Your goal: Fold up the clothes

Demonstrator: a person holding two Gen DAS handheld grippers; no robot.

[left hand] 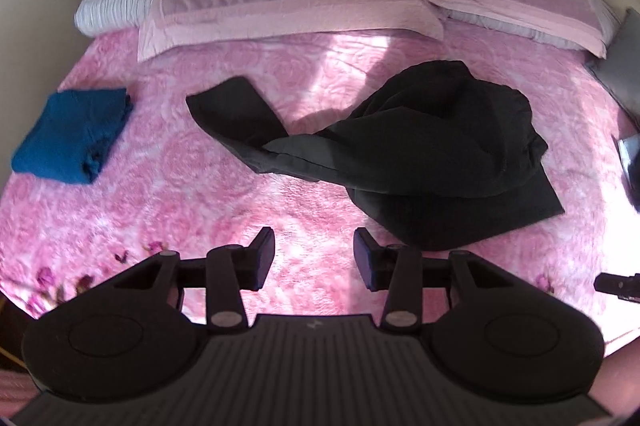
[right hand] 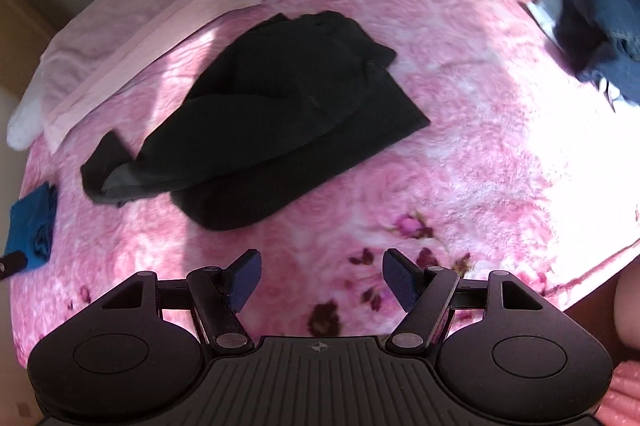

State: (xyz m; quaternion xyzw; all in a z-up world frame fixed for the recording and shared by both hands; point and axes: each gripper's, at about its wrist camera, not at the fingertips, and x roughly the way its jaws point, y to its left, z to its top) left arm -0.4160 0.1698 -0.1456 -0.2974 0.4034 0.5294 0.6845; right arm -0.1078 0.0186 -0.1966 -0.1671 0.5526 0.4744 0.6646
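A black garment lies crumpled mid-bed, nearer the pillows than the foot edge, a folded blue one toward the left edge. Both the left gripper and right gripper hang spread and empty above the bedspread. It looks soft, light and limp, likely trousers though blur hides detail; best pinched at its near hem corners.

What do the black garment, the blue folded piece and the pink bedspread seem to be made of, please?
Black garment: thin matte woven or jersey cloth, likely; it drapes in soft folds.
Blue folded piece: matte knit, probably cotton; thick, soft edges.
Pink bedspread: plush fleece, seemingly; fuzzy embossed rose pattern.
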